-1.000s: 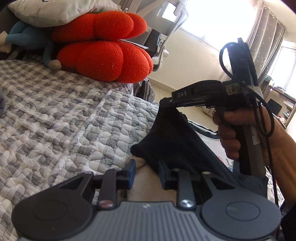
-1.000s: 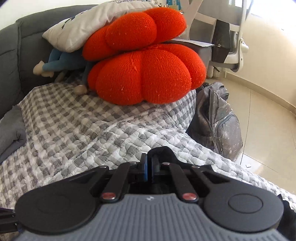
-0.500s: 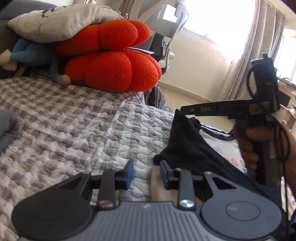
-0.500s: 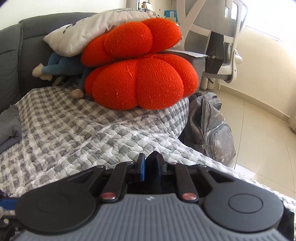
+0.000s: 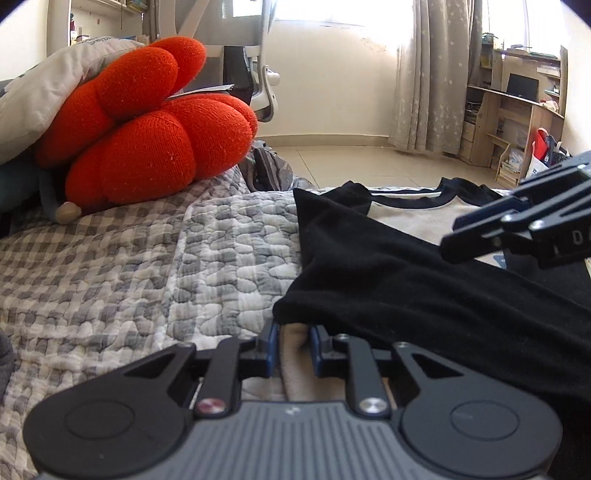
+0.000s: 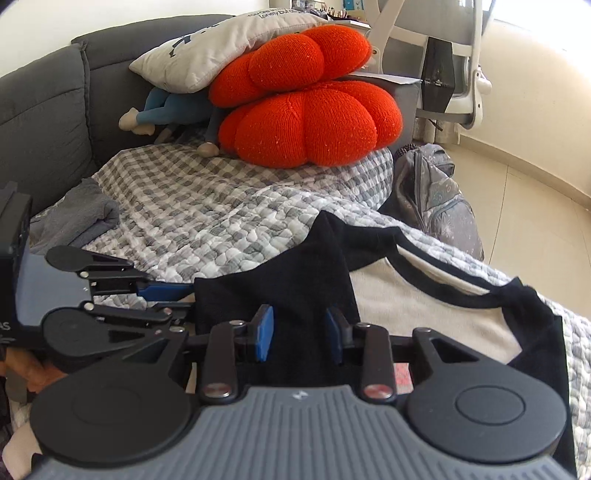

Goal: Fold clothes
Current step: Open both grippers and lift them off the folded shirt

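Strong daylight is admitted through the window (image 5: 332, 14), blown out to white glare. Straight lines are bowed and corners darkened by fisheye distortion. Focus mostly sharp.

Blue plush toy (image 6: 173, 110) half-hidden under cushions (image 6: 306, 110)

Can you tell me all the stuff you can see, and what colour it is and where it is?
shirt: one, cream with black sleeves and collar, flat on the quilt in front.
quilt: one, grey and white checks, covering the bed.
pumpkin cushions: two, orange-red, stacked at the far end of the bed.
pillow: one, pale grey, leaning on the cushions.
soft toy: one, blue, under the pillow.
backpack: one, grey, on the floor beside the bed.
office chair: one, white, behind the cushions.
desk: one, wooden, by the curtain.
left gripper: black, blue pads, jaws closing around cream fabric.
right gripper: black, blue pads, jaws opening over the black sleeve.
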`<state>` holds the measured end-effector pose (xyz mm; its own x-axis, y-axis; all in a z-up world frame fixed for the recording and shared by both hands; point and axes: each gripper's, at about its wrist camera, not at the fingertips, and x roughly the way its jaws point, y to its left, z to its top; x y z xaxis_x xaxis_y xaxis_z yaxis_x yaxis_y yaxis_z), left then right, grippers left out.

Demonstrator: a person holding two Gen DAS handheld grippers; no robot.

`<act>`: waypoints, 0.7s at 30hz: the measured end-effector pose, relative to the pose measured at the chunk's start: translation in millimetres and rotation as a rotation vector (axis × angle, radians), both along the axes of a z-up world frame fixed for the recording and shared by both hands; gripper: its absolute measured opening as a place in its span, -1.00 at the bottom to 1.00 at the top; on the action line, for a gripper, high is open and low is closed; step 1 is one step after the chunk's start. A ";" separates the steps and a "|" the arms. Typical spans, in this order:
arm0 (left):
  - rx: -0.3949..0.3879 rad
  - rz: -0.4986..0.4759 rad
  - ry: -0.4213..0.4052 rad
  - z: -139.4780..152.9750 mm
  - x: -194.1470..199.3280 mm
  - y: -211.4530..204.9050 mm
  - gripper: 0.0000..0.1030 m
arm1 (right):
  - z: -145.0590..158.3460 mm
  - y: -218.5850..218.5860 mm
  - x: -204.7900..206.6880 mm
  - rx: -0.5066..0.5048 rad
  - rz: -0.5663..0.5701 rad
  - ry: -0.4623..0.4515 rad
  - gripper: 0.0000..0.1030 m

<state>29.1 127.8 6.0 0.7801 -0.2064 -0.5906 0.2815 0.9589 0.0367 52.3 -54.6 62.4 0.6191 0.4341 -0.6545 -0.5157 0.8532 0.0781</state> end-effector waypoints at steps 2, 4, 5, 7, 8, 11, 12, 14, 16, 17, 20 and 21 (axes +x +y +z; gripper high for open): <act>-0.021 0.043 -0.008 2.5 0.1 6.1 -0.75 | -5.5 -7.0 -16.4 0.023 0.000 0.025 -0.31; -0.049 0.077 -0.020 3.8 -3.2 11.9 -0.76 | -10.2 -13.0 -35.7 0.012 0.003 0.026 -0.31; -0.053 0.090 -0.027 3.6 -5.4 13.1 -0.76 | -12.4 -17.4 -47.1 -0.003 0.000 0.021 -0.31; -0.036 0.110 -0.042 2.2 -9.4 11.8 -0.77 | -15.7 -27.9 -67.1 -0.027 -0.017 0.011 -0.31; -0.022 0.116 -0.047 1.7 -10.4 10.0 -0.77 | -16.5 -34.0 -74.9 -0.032 -0.033 0.009 -0.31; 0.023 0.127 -0.053 0.0 -9.9 4.5 -0.74 | -20.1 -60.3 -99.1 0.018 -0.089 0.035 -0.31; 0.035 0.129 -0.049 -0.8 -8.6 3.2 -0.70 | -21.1 -67.4 -107.8 0.030 -0.104 0.039 -0.30; 0.042 0.135 -0.042 -1.0 -6.8 3.3 -0.64 | -20.2 -77.7 -124.2 0.049 -0.128 0.030 -0.30; 0.030 0.137 -0.033 -0.4 -5.6 6.3 -0.55 | -19.9 -89.1 -141.1 0.096 -0.137 0.029 -0.27; 0.012 0.133 -0.022 0.0 -4.6 9.6 -0.52 | -21.8 -93.9 -149.2 0.108 -0.139 0.033 -0.26; -0.073 0.128 0.023 2.5 -1.7 23.2 -0.43 | -32.1 -97.5 -168.9 0.086 -0.153 0.014 -0.24; -0.100 0.128 0.042 4.1 -1.9 27.3 -0.38 | -33.2 -96.6 -174.7 0.074 -0.149 -0.005 -0.23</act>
<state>27.2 155.1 10.1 0.7791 -0.1661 -0.6044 0.1561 0.9853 -0.0696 -122.4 -151.2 29.3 0.6834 0.3836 -0.6211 -0.3839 0.9125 0.1412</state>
